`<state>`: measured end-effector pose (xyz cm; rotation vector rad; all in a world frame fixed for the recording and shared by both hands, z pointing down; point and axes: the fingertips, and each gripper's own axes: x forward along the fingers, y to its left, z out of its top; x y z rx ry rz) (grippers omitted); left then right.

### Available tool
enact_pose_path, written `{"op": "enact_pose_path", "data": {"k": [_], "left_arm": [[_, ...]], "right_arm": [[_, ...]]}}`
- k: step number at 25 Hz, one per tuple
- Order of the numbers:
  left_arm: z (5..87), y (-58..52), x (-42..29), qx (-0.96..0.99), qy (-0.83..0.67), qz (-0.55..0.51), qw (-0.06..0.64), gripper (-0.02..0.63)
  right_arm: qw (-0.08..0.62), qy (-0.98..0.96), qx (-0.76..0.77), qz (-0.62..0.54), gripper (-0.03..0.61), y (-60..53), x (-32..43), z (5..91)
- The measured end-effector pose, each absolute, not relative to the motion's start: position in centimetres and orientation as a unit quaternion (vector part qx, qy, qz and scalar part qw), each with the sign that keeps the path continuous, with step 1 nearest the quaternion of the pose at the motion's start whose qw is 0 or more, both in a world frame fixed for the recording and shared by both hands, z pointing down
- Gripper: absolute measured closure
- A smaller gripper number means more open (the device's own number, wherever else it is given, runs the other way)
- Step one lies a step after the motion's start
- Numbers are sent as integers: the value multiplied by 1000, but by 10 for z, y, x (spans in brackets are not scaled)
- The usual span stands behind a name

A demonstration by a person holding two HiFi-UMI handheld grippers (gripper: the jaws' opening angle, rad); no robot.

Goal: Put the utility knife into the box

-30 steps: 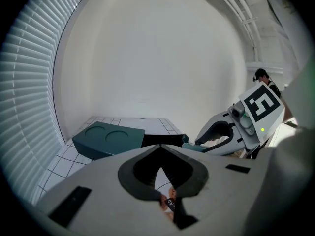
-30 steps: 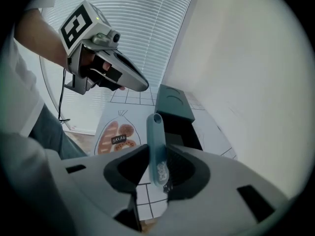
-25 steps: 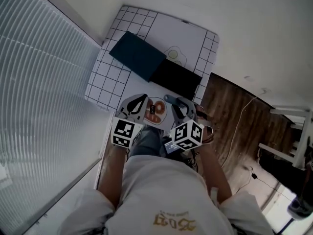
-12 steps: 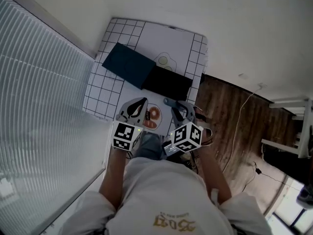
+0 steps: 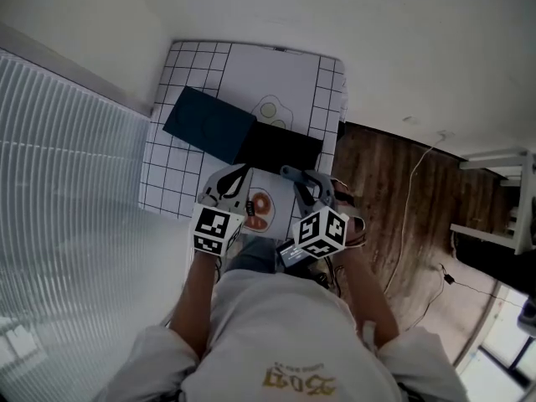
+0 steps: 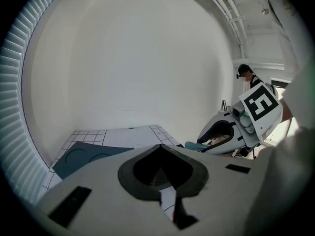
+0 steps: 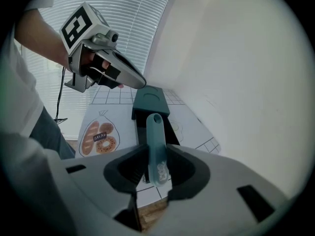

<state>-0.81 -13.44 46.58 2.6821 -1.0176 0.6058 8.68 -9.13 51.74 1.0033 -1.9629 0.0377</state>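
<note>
My right gripper (image 5: 303, 184) is shut on the teal utility knife (image 7: 156, 141), which sticks out forward between its jaws. The knife's tip (image 5: 289, 172) is just short of the near edge of the open black box (image 5: 279, 147), hovering over the table. The box's dark teal lid (image 5: 209, 124) lies to the box's left, overlapping it. My left gripper (image 5: 228, 184) hangs beside the right one, over the near edge of the mat, shut with nothing in it. In the left gripper view the right gripper (image 6: 231, 132) is at the right with the knife (image 6: 197, 145) in it.
The box and lid lie on a white mat (image 5: 251, 65) with a grid border, printed with a fried egg (image 5: 272, 109) and a bag of bread (image 5: 261, 208). White blinds (image 5: 67, 182) stand to the left. Wooden floor (image 5: 377, 191) lies off the table's right edge.
The head view has swung, so the table now sits lower and further left in the picture. Both grippers hold the same pose, with the knife still gripped.
</note>
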Motion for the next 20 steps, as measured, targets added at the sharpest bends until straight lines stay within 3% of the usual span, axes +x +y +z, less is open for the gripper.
{"op": "enact_pose_path", "data": {"k": [20], "left_arm": [[493, -178, 8, 917, -304, 229, 119, 606]], "right_arm": [[476, -787, 390, 48, 460, -137, 90, 547]]}}
